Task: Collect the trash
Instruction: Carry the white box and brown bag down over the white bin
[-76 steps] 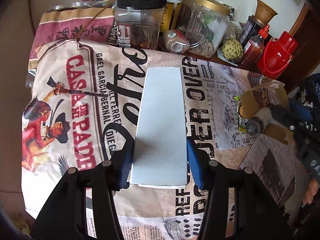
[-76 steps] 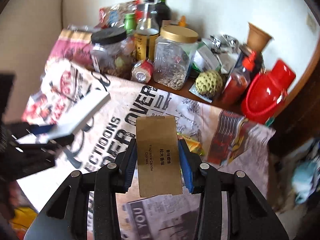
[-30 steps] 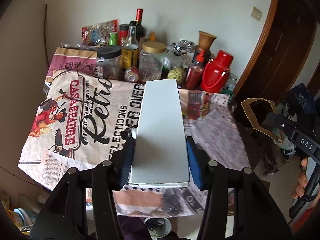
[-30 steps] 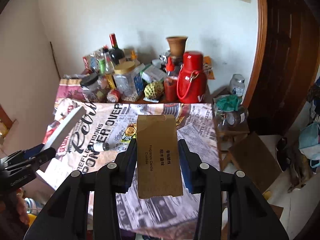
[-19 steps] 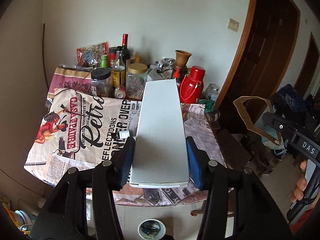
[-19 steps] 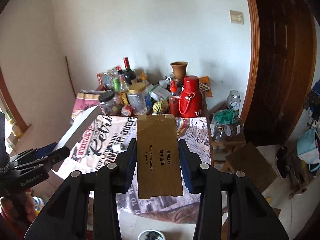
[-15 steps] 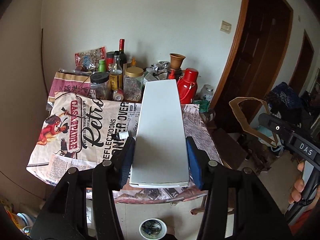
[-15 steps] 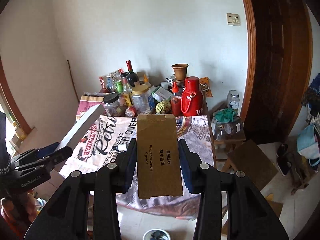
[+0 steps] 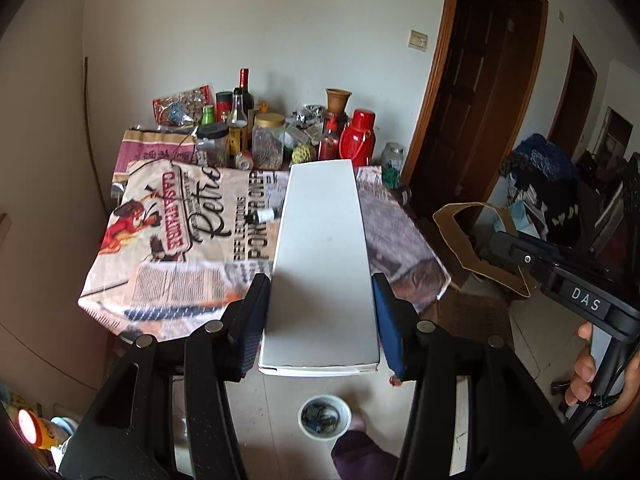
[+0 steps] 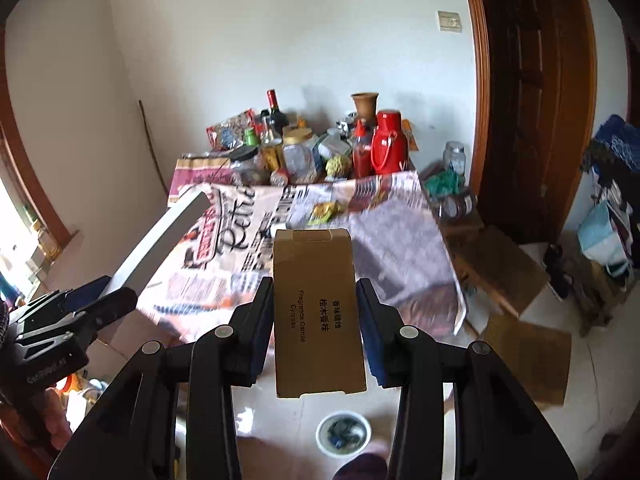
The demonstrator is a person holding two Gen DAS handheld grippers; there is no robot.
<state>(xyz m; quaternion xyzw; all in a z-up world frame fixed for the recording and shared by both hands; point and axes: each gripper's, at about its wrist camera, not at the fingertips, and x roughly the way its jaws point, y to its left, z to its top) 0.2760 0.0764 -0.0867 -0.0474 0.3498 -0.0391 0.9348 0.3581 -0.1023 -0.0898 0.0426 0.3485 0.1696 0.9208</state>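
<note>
We carry trash off: left gripper [image 9: 320, 320] clamps the white box [image 9: 322, 256], right gripper [image 10: 316, 328] the brown carton [image 10: 318, 312] (both grips look firm); next, a bin.

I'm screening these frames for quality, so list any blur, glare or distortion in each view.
Left wrist view: strong fisheye bending of the door frame; the white box in the left gripper is sharp, while the tablecloth's near edge smears. Right wrist view: the brown box in the right gripper has readable print, the tablecloth is motion-blurred, and the window at far left is blown out.
</note>
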